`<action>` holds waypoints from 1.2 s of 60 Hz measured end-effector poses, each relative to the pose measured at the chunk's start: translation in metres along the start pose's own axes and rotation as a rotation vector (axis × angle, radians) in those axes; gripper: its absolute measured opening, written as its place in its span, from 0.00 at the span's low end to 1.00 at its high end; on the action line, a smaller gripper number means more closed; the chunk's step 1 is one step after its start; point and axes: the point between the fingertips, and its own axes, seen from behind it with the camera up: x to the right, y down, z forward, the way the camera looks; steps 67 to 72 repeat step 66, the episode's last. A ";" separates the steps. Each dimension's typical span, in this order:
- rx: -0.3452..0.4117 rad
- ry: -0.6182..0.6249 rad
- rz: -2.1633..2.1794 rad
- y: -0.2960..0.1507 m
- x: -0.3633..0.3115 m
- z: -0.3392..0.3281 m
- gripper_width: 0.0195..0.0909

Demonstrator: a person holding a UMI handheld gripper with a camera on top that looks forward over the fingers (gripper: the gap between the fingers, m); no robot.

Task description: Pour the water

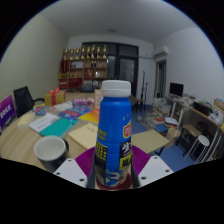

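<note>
The bottle (115, 135) is clamped upright in the gripper (113, 172), carried mid-task. Next, it likely must be tipped over the cup (50, 151), left of the bottle.

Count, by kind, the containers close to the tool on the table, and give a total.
Bottle: 1, blue-capped, held between the tool's fingers.
Cup: 1, white, standing on the table beside the bottle.
Total: 2.

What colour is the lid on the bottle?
Blue. The bottle has a blue cap, seen best in the gripper view, with the gripper shut on it.
</note>
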 end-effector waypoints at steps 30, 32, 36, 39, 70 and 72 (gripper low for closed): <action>-0.122 -0.003 0.072 0.036 0.006 -0.049 0.90; -0.128 -0.002 0.063 0.036 0.004 -0.062 0.90; -0.139 0.001 0.049 0.029 0.004 -0.092 0.90; -0.144 -0.005 0.036 0.026 -0.005 -0.121 0.90; -0.122 0.055 0.125 -0.057 -0.112 -0.338 0.90; -0.122 0.055 0.125 -0.057 -0.112 -0.338 0.90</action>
